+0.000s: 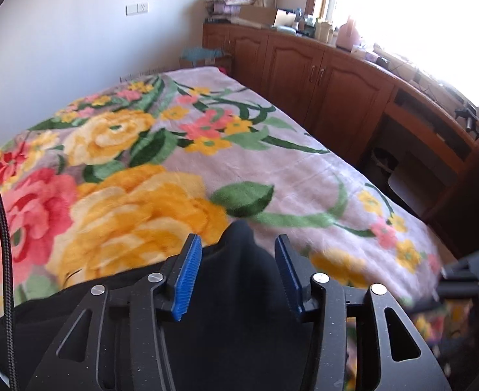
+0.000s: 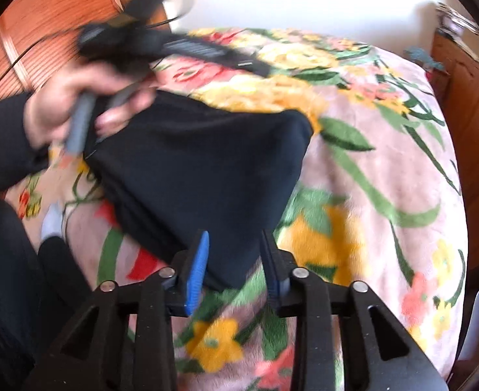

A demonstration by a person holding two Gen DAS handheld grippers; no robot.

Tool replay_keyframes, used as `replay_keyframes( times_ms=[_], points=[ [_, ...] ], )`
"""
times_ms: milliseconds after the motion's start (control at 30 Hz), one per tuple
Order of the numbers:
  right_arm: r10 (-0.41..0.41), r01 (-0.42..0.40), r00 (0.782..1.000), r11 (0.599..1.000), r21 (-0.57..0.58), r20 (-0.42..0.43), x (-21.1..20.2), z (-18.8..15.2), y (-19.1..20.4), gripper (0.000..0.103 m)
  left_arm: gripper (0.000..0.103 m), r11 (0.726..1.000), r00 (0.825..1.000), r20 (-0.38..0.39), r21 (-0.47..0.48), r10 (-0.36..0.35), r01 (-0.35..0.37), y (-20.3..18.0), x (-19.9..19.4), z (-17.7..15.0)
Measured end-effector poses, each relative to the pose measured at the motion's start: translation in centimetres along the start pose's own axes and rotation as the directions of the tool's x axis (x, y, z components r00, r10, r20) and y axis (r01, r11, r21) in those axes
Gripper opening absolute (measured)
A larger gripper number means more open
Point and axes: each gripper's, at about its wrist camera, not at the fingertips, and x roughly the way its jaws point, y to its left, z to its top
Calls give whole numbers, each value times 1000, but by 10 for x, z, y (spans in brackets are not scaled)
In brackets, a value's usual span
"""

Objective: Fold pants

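Observation:
The black pants (image 2: 200, 169) hang stretched in a folded bundle above the floral blanket (image 2: 370, 195). In the left wrist view my left gripper (image 1: 238, 254) has its blue pads apart with black pants cloth (image 1: 239, 260) bunched between them. In the right wrist view my right gripper (image 2: 234, 254) has its blue pads apart around the pants' lower corner. The left gripper (image 2: 135, 42) and the hand holding it show blurred at the pants' far upper left end.
The bed's floral blanket (image 1: 174, 150) fills the middle. A wooden cabinet run (image 1: 321, 75) with clutter on top stands along the right under a bright window. A white wall (image 1: 76, 32) lies behind. The right gripper's body (image 1: 464, 277) shows at the bed's right edge.

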Motion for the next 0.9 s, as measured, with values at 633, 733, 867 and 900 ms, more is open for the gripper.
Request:
replay_keyframes(
  times_ms=[633, 733, 867, 900],
  points=[
    [-116, 109, 993, 982, 154, 33, 45, 39, 22, 50, 54, 970, 980, -7, -137, 200, -199, 52, -95, -140],
    [-125, 124, 992, 980, 157, 0, 60, 35, 18, 50, 54, 971, 981, -12, -142, 194, -194, 54, -86, -145],
    [-148, 156, 987, 980, 124, -70, 82, 26, 15, 50, 54, 969, 981, -58, -152, 187, -193, 56, -56, -144],
    [-153, 163, 984, 979, 123, -89, 88, 24, 13, 50, 54, 968, 979, -66, -151, 192, -200, 58, -50, -143]
  ],
)
